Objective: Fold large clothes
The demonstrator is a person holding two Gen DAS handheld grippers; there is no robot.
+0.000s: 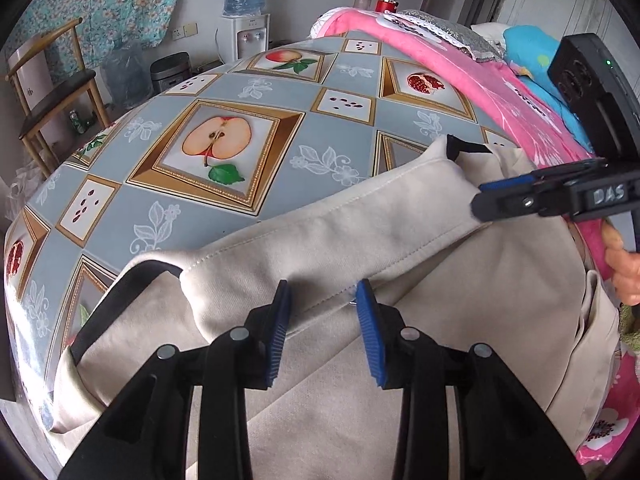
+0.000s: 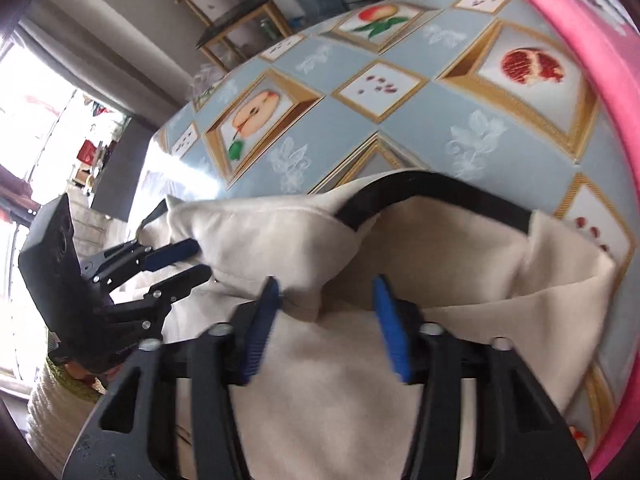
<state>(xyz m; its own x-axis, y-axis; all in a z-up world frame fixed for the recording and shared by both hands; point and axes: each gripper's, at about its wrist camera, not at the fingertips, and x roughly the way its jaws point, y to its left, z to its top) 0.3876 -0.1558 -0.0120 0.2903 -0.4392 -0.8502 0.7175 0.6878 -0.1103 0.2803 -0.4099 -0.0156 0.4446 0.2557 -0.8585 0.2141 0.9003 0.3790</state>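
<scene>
A beige garment (image 1: 360,240) with black trim lies on the table with a fruit-print tablecloth (image 1: 224,92). Its upper edge is folded into a long raised band. My left gripper (image 1: 323,308) is open, its blue pads on either side of that band's near edge. My right gripper (image 1: 478,200) shows side-on at the band's right end; whether its jaws are apart cannot be read there. In the right wrist view the right gripper (image 2: 324,304) is open over the garment (image 2: 340,360) near the black collar (image 2: 432,188), and the left gripper (image 2: 196,260) is open at the fabric's left end.
A pink blanket (image 1: 480,76) runs along the table's right side, and also shows in the right wrist view (image 2: 624,100). A wooden chair (image 1: 56,96), a water dispenser (image 1: 246,12) and a rice cooker (image 1: 170,70) stand beyond the far edge.
</scene>
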